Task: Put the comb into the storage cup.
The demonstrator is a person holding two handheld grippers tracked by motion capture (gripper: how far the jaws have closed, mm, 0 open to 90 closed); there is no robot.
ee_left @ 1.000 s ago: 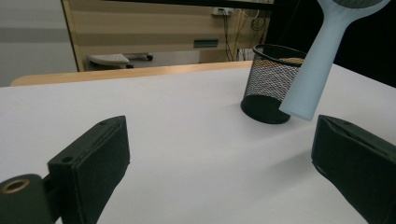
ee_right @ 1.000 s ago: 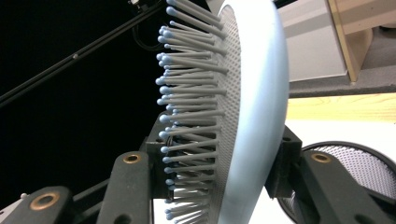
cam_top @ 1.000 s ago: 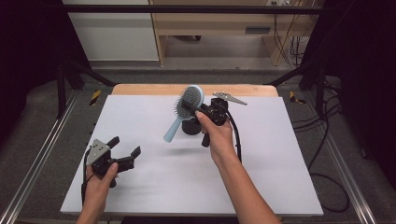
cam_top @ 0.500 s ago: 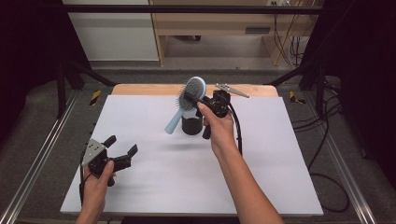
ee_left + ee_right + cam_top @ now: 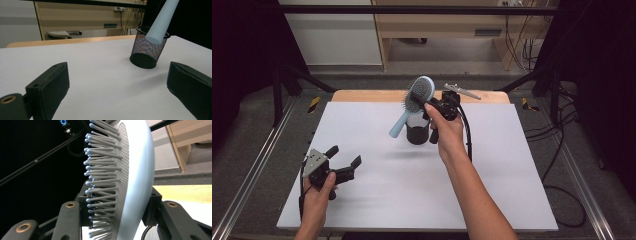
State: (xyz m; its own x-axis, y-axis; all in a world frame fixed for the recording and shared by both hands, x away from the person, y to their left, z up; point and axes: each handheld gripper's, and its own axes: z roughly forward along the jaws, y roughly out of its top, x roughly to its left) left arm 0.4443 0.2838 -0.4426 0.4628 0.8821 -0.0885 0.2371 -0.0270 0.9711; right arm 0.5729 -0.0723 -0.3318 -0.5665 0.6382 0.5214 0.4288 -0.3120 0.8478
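Observation:
A light blue hairbrush (image 5: 414,100) hangs tilted in the air, its handle end pointing down and left beside a black mesh cup (image 5: 417,130). My right gripper (image 5: 431,103) is shut on the brush head; in the right gripper view the jaws clamp the bristled head (image 5: 130,177) from both sides. The left gripper view has the handle tip (image 5: 160,27) just above the rim of the mesh cup (image 5: 147,50). My left gripper (image 5: 343,161) rests low at the near left of the white table (image 5: 362,200), open, with nothing between its pads (image 5: 50,85).
A metal clip-like tool (image 5: 462,91) lies at the table's far edge, on the wooden strip (image 5: 362,95). Black cable (image 5: 469,135) trails from the right gripper across the mat. Dark frame rails run along both sides.
The right gripper has lifted the hairbrush a little higher and farther back, so its handle now hangs above the mesh cup. The left gripper has stayed put.

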